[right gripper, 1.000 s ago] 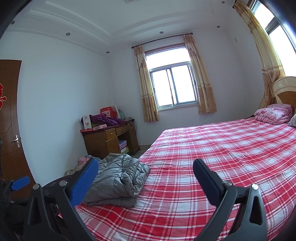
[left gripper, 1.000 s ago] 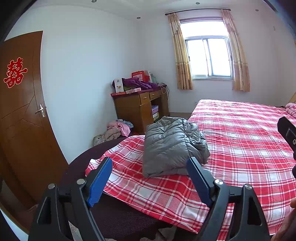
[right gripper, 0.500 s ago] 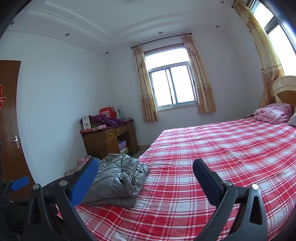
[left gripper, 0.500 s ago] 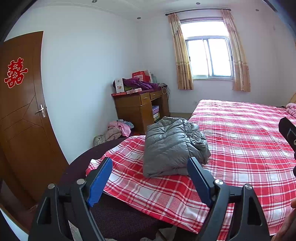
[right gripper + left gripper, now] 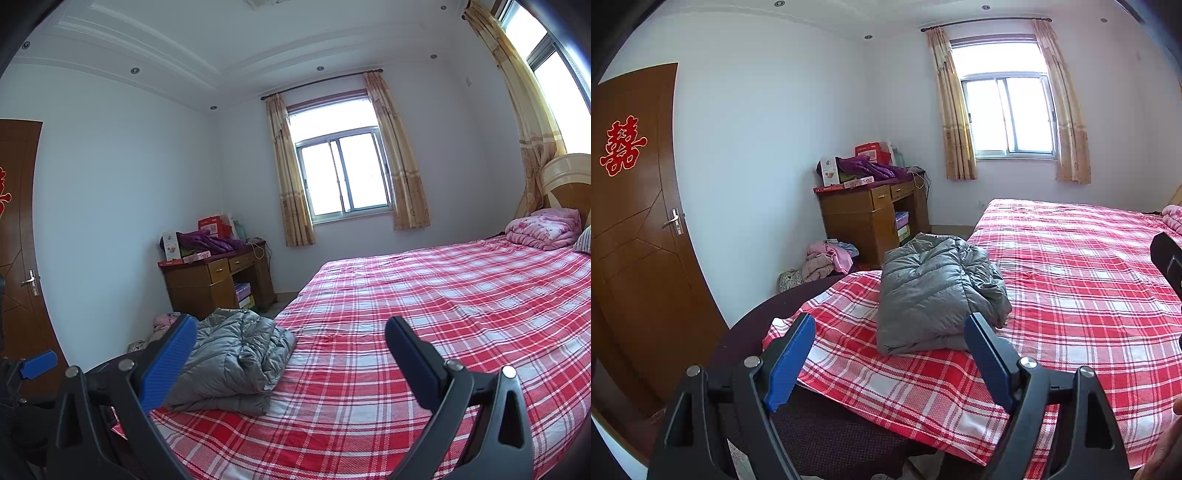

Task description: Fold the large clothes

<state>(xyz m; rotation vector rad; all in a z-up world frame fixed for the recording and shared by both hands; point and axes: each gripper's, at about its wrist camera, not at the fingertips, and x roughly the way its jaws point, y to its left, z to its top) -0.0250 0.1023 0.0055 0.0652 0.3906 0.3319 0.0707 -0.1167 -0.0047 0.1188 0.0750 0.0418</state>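
Bed (image 5: 1089,280): jacket (image 5: 938,291) beyond (open) jaws

Both wrist views face across the bed (image 5: 1071,280) toward the window (image 5: 343,177), sharing the jacket (image 5: 934,291).

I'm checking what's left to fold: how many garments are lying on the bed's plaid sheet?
1: a grey puffer jacket, already folded, near the bed's foot corner. A pink quilt lies by the headboard; more clothes sit on the floor and desk.
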